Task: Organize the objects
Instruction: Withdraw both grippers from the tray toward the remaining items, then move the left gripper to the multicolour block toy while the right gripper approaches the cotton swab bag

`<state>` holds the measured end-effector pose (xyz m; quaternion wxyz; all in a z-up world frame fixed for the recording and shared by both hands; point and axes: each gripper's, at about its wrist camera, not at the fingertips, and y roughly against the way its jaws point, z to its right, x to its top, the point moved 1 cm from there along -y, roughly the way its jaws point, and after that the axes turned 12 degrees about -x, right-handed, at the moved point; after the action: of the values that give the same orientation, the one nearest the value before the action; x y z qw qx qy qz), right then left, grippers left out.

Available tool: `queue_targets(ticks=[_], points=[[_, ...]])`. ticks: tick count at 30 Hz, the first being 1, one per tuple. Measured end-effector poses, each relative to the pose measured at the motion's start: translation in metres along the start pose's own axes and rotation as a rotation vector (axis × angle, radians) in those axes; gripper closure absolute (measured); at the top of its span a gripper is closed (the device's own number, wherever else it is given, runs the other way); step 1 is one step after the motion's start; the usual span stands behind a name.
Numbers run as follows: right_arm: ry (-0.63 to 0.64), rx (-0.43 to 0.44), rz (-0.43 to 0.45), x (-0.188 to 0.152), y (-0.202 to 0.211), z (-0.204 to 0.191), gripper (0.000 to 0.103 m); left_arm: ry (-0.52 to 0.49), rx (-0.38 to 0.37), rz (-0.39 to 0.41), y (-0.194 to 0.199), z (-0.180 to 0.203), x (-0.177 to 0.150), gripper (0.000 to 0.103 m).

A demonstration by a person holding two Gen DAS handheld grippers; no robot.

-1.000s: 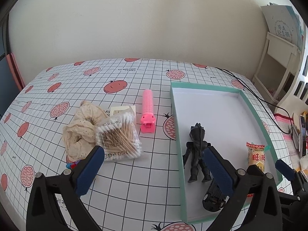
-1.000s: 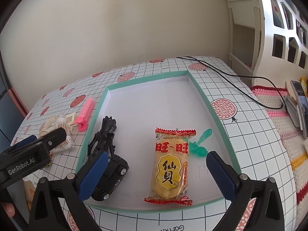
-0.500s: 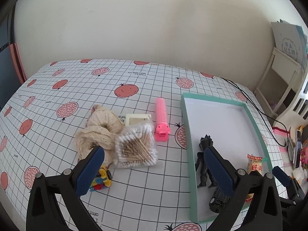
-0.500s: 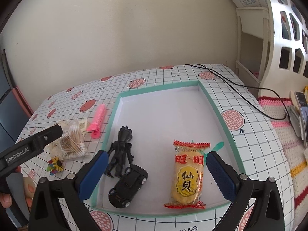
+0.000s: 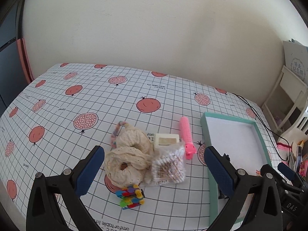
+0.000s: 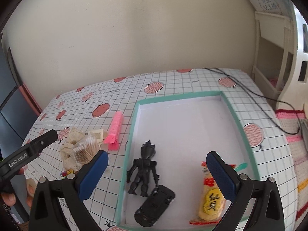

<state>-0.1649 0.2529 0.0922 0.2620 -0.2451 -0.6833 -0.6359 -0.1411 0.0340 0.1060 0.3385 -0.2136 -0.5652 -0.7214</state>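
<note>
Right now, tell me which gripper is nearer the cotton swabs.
Left. The left gripper hangs open just before the cotton swabs; the right gripper is open over the tray, off to their right.

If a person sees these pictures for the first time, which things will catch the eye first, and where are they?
First the teal-rimmed box on the right of the pomegranate tablecloth, holding a black figure, a black toy car and a yellow snack packet. Left of it lies a cluster: a pink clip, a bag of cotton swabs and cream lace scrunchies. Both open grippers, left gripper and right gripper, frame the near edge.
</note>
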Motion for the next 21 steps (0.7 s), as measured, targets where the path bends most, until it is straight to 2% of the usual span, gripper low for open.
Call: queue_targets(ticks=[6,16,21], points=[[-0.007,0.026,-0.061,-0.007,-0.020,-0.009,0.000,0.032,-0.003,-0.015,-0.008,-0.016,-0.004,0.000],[-0.016,0.066,-0.060,-0.009,-0.025,-0.021,0.000,0.080,0.018,-0.039,-0.009,-0.040,-0.013,0.000],[0.059,0.106,-0.053,-0.015,-0.027,-0.048,0.000,0.116,0.032,-0.055,-0.010,-0.056,-0.021,0.000]])
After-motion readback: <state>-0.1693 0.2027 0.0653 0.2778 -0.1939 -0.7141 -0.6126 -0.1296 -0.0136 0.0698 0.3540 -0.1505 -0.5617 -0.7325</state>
